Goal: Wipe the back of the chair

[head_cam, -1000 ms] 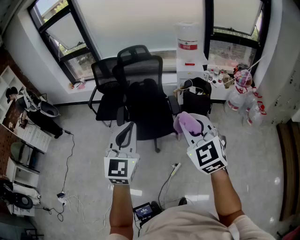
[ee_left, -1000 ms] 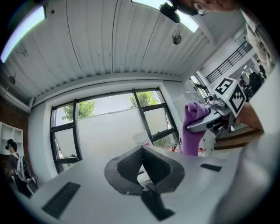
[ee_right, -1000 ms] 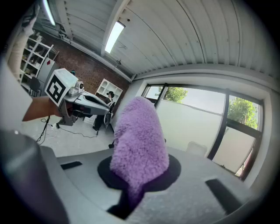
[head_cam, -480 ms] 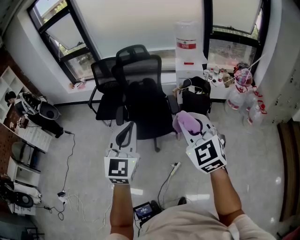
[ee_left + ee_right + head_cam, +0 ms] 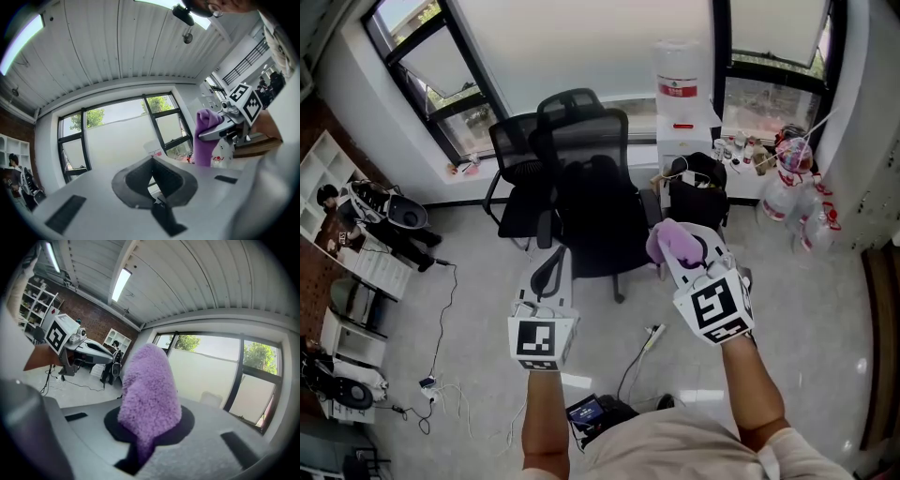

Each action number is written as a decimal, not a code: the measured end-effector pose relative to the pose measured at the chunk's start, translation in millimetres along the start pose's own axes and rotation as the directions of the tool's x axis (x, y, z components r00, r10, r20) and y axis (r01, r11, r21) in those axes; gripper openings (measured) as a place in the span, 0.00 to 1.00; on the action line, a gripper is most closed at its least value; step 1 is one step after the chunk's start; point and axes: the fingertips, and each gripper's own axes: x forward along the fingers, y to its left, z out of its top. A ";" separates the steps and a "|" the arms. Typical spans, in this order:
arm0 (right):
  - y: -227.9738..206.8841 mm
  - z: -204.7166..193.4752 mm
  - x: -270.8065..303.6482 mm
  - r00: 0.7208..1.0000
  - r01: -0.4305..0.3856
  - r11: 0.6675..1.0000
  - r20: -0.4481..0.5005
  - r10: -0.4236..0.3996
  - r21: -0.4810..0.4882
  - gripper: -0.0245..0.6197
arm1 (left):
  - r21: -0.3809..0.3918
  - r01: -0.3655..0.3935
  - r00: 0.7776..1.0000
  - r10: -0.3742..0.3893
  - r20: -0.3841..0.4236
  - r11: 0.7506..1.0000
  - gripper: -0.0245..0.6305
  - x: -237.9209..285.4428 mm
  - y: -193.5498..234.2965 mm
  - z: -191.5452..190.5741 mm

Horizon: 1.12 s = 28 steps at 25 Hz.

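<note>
The black office chair [image 5: 595, 202] out front blocks a good part of the second mesh chair [image 5: 512, 159] behind it, and its own wheeled base mostly disappears under the seat. Bottom end of the purple cloth [image 5: 149, 394] vanishes down between the jaws of the right gripper [image 5: 675, 249]. The little bottles [image 5: 739, 150] by the window are too tiny to identify. The person's torso [image 5: 675, 452] gets chopped by the head view's bottom edge.

No text or label is legible.

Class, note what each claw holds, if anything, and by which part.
Right claw grips the purple cloth by its lower end, the rest standing free. Left claw is shut, empty.
</note>
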 end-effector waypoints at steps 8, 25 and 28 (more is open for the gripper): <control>-5.3 -10.1 19.4 1.000 -0.010 0.999 0.007 0.010 0.039 0.08 | -0.008 0.005 1.000 -0.005 -0.011 1.000 0.05 20.1 10.0 -16.3; -26.5 -1.2 173.8 0.992 0.096 0.995 -0.081 -0.094 0.025 0.08 | -0.026 0.116 0.991 -0.114 0.068 0.993 0.05 133.9 139.5 -59.3; -25.6 3.0 207.4 0.990 0.106 0.994 -0.091 -0.103 0.032 0.08 | -0.036 0.130 0.989 -0.127 0.070 0.991 0.05 154.0 168.0 -72.7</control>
